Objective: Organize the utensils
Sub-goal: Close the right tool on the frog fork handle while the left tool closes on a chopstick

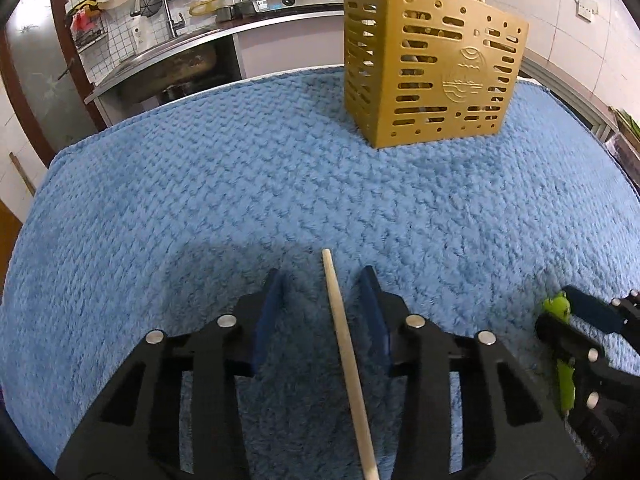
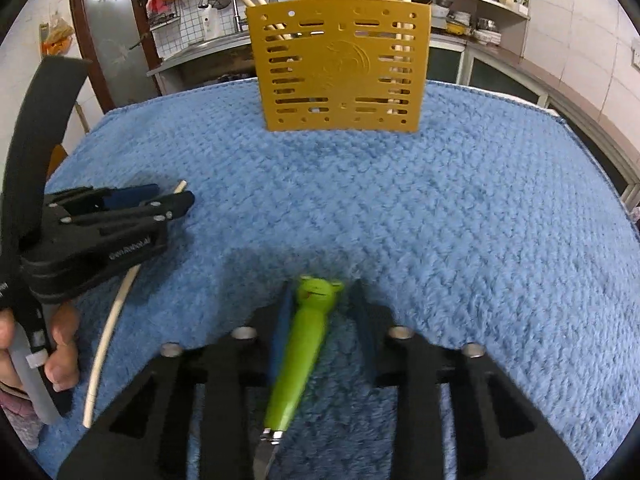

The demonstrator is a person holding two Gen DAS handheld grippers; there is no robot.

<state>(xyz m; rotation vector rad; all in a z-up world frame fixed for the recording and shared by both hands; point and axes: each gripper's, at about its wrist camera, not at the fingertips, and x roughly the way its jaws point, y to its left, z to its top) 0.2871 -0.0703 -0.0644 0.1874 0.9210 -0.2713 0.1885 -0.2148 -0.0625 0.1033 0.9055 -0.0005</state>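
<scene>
A pale wooden chopstick (image 1: 348, 356) lies on the blue towel (image 1: 240, 184) between the fingers of my left gripper (image 1: 322, 276), with a gap on each side, so the gripper is open. In the right wrist view a green frog-headed utensil (image 2: 300, 360) with a metal end lies between the fingers of my right gripper (image 2: 321, 286). Its left pad is close against the handle and the right pad stands clear, so it is open. A gold slotted utensil holder (image 2: 340, 68) stands upright at the far side of the towel, with several chopsticks and utensils in it.
The left gripper (image 2: 176, 200) and a hand (image 2: 60, 344) holding it show at the left of the right wrist view. The right gripper (image 1: 576, 308) shows at the right edge of the left wrist view. A kitchen counter with a sink and pots lies beyond the towel (image 2: 440, 200).
</scene>
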